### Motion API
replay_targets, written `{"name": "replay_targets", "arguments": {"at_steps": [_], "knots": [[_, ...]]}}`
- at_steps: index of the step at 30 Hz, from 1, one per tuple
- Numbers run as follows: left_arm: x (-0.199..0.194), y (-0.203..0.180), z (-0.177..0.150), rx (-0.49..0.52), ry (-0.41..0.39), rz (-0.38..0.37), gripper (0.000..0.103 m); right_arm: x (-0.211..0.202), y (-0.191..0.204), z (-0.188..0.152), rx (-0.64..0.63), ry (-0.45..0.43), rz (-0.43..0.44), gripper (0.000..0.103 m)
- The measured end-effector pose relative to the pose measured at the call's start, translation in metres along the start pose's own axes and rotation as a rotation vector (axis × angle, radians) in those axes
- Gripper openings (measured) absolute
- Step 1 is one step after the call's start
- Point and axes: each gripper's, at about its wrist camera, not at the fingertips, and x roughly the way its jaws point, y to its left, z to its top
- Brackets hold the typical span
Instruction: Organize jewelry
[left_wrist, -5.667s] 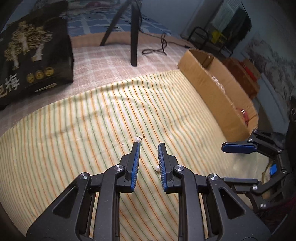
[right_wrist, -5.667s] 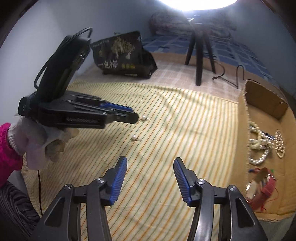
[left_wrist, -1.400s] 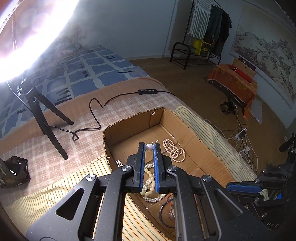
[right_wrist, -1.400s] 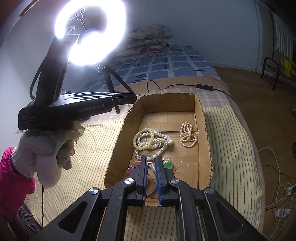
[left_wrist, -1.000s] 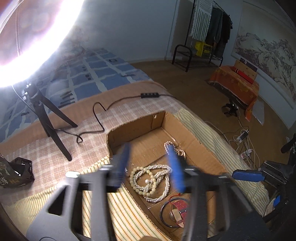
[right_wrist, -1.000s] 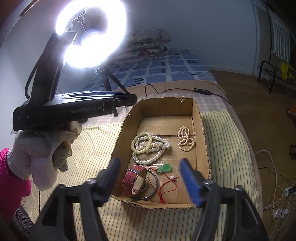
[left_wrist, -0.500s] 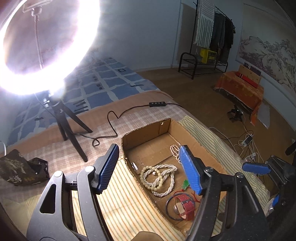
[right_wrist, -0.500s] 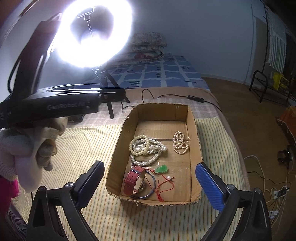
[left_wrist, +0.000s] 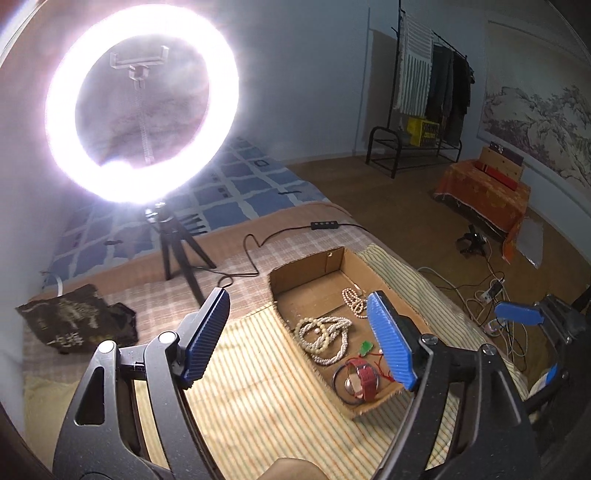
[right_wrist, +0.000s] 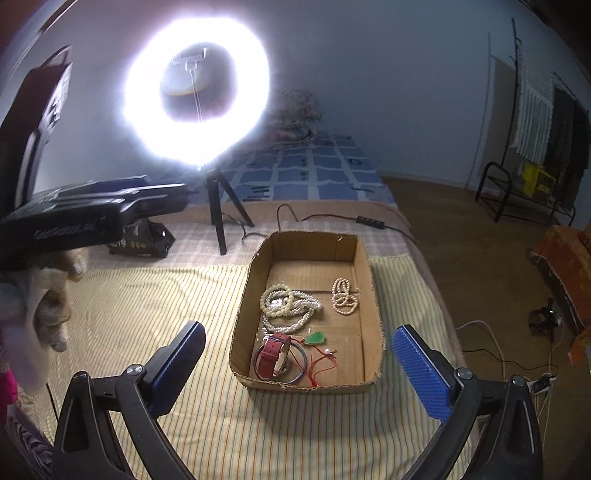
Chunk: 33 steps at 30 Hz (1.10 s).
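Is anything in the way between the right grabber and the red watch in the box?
Nothing visible blocks it. The right gripper is open above the striped cloth, with the open-topped cardboard box just ahead. The red watch lies near the closest wall, uncovered, resting against a metal bangle.

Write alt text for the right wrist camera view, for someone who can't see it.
An open right gripper hovers over a cardboard box on a striped cloth; the box holds pearl necklaces, a red-strapped watch and a green pendant. A glaring ring light stands behind.
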Motion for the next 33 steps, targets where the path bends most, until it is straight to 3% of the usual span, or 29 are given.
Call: {"name": "replay_targets", "arguments": {"at_steps": [15, 33], "knots": [[-0.103, 0.012, -0.047, -0.006, -0.115, 0.120, 0.098, -0.057, 0.018, -0.009, 0.031, -0.116, -0.107, 0.103], [-0.138, 0.014, -0.092, -0.009, -0.122, 0.152, 0.103, -0.060, 0.041, -0.017, 0.003, -0.225, -0.164, 0.103]]}}
